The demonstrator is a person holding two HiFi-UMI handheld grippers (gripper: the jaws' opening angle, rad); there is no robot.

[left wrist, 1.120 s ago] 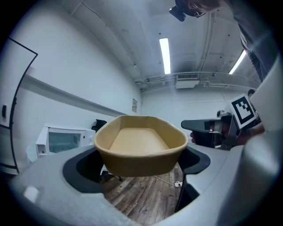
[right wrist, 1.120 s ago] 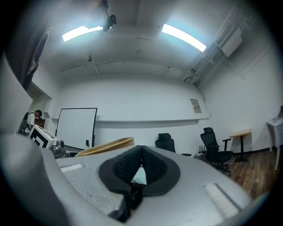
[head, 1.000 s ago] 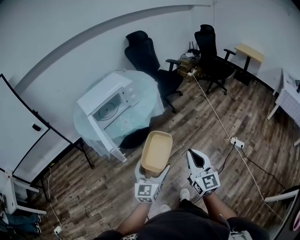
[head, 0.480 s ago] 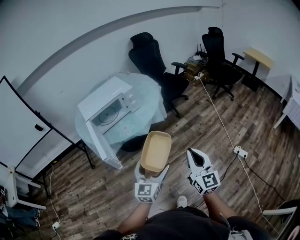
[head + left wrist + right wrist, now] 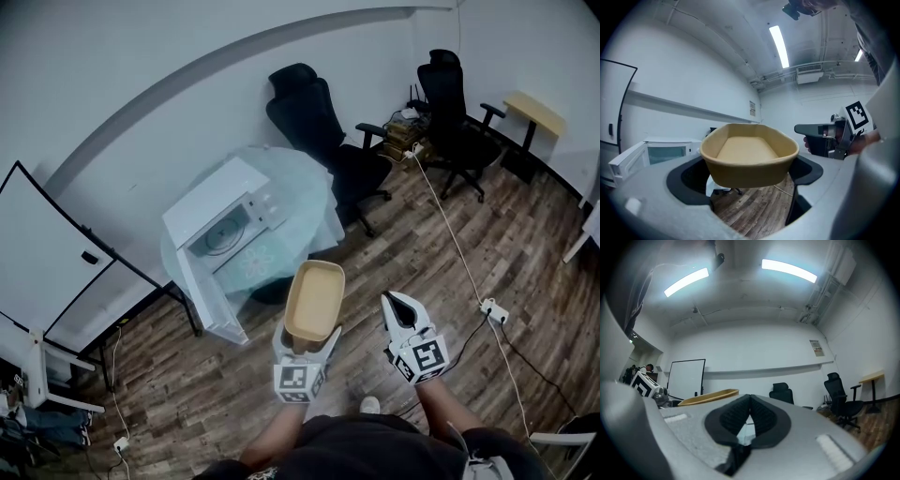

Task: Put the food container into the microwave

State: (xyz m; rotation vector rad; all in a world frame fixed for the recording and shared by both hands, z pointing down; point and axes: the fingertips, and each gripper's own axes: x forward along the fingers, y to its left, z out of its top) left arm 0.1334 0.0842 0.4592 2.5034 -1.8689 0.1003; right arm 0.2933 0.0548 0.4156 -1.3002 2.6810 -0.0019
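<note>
The tan food container (image 5: 314, 300) is an empty oval tub held out over the wood floor, with my left gripper (image 5: 307, 343) shut on its near end. In the left gripper view the food container (image 5: 749, 158) fills the middle between the jaws. My right gripper (image 5: 399, 311) hangs beside it to the right, shut and holding nothing; its pads (image 5: 757, 416) meet at the tips. The white microwave (image 5: 223, 221) stands on a round glass table (image 5: 305, 202) ahead and to the left, its door (image 5: 208, 300) swung open. The microwave (image 5: 651, 154) also shows at the left of the left gripper view.
Two black office chairs (image 5: 323, 127) (image 5: 455, 117) stand beyond the table. A whiteboard (image 5: 56, 267) leans at the left. A white cable and power strip (image 5: 491, 311) lie on the floor to the right. A small wooden desk (image 5: 534, 114) is at the far right.
The whole view has shifted: the microwave and table now sit slightly closer and further right. Both grippers keep their pose, the left still holding the container.
</note>
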